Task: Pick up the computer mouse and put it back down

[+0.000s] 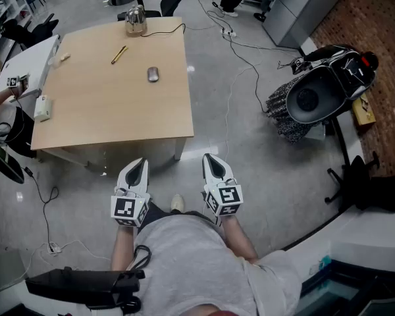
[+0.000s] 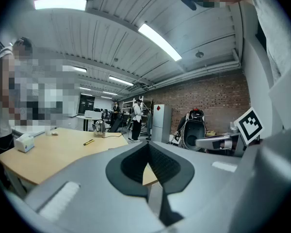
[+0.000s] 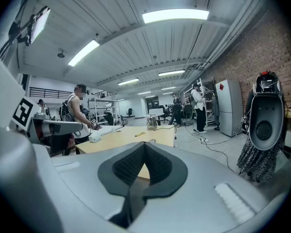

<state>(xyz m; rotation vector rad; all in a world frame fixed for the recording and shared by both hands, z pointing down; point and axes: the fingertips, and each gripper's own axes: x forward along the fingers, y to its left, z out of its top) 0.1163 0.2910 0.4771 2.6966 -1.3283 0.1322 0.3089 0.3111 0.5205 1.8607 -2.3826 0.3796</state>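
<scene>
In the head view, you are standing back from the table. The computer mouse is lying on its far right part, well apart from both tools. Your left gripper and right gripper are hovering near your body, short of the table's near edge. In the left gripper view, the jaws are pressing together on nothing. In the right gripper view, they are likewise meeting, empty. As I judge it, you are facing the whole task: reach, pickup and put-down.
</scene>
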